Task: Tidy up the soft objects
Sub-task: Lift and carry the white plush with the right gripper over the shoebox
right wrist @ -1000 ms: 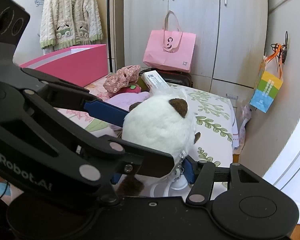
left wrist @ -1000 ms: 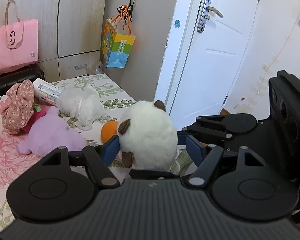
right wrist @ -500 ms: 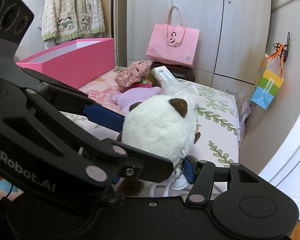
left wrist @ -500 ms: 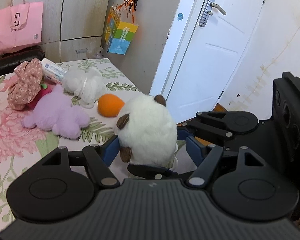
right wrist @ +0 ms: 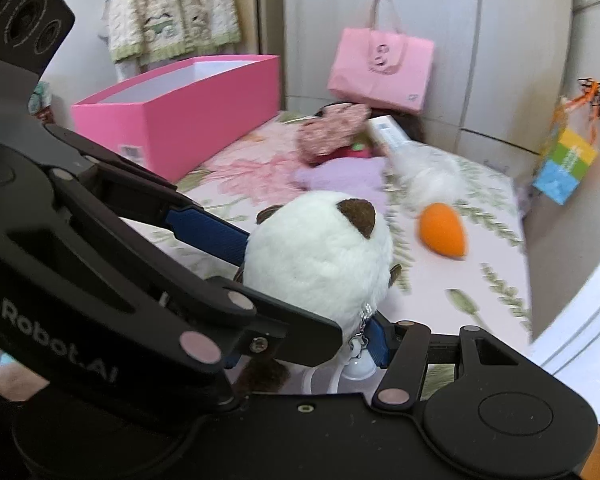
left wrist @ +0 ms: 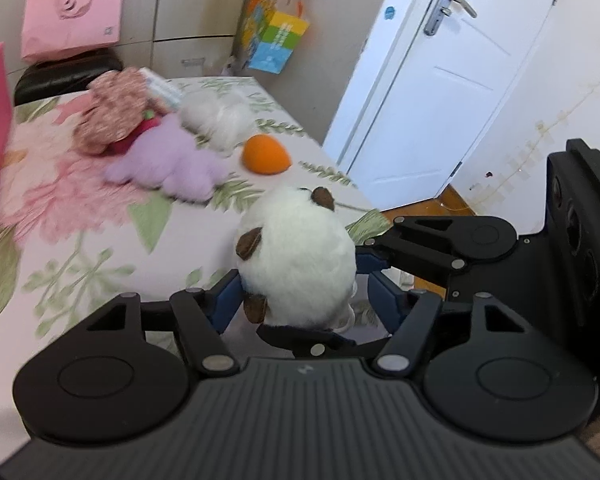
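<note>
White plush toy [left wrist: 296, 256] with brown ears, up off the floral bedspread [left wrist: 100, 236], pinched between blue pads of both grippers: left gripper [left wrist: 300, 300] closed on its sides, right gripper [right wrist: 312, 292] clamped across it too. Beyond on the bed: orange plush [right wrist: 442, 236], purple plush [left wrist: 168, 164], pink box [right wrist: 180, 108].

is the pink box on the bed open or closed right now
Open. The right wrist view shows the pink box with no lid, its white inner walls visible from above. Whether anything lies inside cannot be told.
</note>
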The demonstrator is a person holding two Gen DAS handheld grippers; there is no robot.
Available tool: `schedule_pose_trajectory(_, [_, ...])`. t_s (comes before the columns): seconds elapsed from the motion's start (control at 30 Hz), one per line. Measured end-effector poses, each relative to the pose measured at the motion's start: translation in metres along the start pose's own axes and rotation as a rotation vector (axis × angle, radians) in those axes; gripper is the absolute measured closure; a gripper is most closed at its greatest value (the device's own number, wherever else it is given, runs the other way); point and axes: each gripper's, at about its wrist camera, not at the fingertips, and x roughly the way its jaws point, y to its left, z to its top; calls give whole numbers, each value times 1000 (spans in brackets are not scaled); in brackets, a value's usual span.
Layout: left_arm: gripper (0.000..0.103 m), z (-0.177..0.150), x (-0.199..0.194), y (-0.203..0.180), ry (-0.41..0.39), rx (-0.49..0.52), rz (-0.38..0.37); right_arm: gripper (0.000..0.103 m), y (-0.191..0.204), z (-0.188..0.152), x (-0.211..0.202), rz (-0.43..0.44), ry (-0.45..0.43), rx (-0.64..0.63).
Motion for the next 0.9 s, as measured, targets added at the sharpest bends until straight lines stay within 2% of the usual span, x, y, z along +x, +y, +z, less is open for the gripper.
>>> schedule_pose_trajectory(0.57, [39, -27, -113, 56, 22, -181, 110, 40, 90, 51, -1, 274, 25, -129])
schedule_pose_trajectory(0.73, [39, -21, -144, 74, -16, -199, 188, 40, 113, 79, 9, 352, 4, -148])
schedule_pose_trajectory(0.9, [39, -7, -166, 93, -74, -186, 244, 40, 132, 111, 16, 373, -44, -189])
